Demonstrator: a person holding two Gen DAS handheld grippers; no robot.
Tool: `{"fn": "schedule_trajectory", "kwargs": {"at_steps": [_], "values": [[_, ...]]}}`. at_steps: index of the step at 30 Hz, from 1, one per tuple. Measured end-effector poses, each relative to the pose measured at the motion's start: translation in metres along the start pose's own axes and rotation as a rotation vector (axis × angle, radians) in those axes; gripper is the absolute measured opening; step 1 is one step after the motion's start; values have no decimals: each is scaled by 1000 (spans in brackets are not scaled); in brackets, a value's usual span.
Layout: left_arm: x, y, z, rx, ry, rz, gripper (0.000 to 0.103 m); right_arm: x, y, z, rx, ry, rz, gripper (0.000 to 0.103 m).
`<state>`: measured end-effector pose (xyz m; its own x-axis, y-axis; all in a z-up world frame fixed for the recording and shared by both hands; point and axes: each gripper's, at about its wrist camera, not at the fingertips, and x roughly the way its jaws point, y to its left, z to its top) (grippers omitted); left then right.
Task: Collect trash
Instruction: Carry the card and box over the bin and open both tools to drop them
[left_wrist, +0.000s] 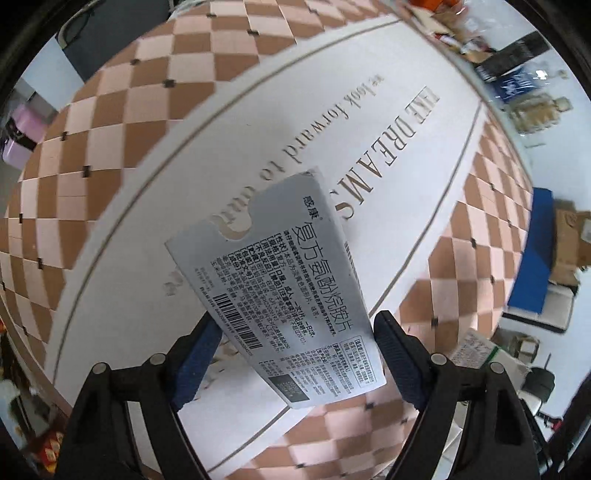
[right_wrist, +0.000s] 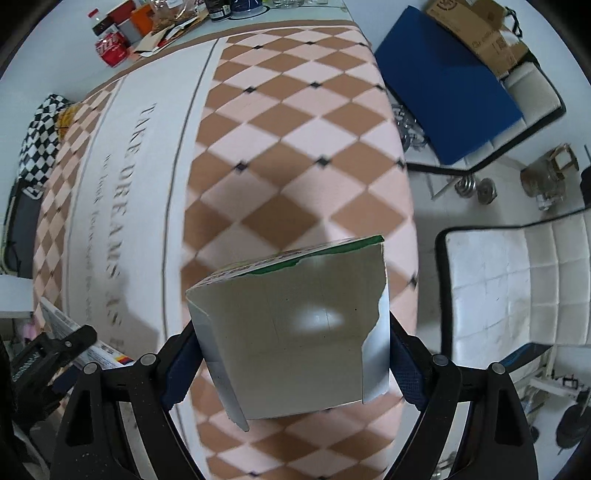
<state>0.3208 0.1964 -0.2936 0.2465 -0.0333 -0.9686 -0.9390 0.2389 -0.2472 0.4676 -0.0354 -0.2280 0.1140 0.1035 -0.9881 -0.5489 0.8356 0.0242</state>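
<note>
My left gripper (left_wrist: 295, 354) is shut on a flattened white medicine box (left_wrist: 284, 280) with black Chinese print and a barcode, held above the table. My right gripper (right_wrist: 295, 363) is shut on a torn grey carton (right_wrist: 291, 332) with a green printed edge, its plain inner side facing the camera. In the right wrist view the left gripper (right_wrist: 55, 354) with the medicine box (right_wrist: 70, 328) shows at the lower left. In the left wrist view the green-edged carton (left_wrist: 476, 347) shows at the lower right.
The table has a brown and pink checkered cloth (right_wrist: 295, 147) with a white lettered centre panel (left_wrist: 258, 122). A cola bottle (right_wrist: 110, 48) and packets stand at its far end. A white chair (right_wrist: 517, 288) and a blue board (right_wrist: 443, 88) are to the right.
</note>
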Motion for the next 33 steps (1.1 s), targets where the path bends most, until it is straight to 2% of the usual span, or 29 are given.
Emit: {"fn": "schedule_trajectory", "kwargs": {"at_steps": [6, 10, 13, 17, 20, 22, 28, 33], "values": [[-35, 32, -20, 56, -61, -44, 82, -18, 14, -73, 1, -26, 7, 90], [-66, 75, -46, 108, -87, -71, 82, -36, 31, -132, 9, -54, 21, 90], [-74, 102, -65, 146, -87, -102, 82, -50, 45, -185, 26, -74, 33, 89], [-94, 144, -98, 243, -100, -142, 81, -71, 60, -260, 72, -115, 38, 89], [-105, 170, -126, 371, -108, -164, 81, -81, 71, -319, 120, -130, 35, 89], [-108, 182, -138, 440, -107, -161, 81, -83, 77, -348, 154, -134, 26, 89], [-126, 215, -170, 565, -103, -187, 81, -84, 90, -427, 232, -130, 31, 89], [-123, 254, -208, 599, -59, -202, 81, -67, 101, -499, 239, -99, 75, 89]]}}
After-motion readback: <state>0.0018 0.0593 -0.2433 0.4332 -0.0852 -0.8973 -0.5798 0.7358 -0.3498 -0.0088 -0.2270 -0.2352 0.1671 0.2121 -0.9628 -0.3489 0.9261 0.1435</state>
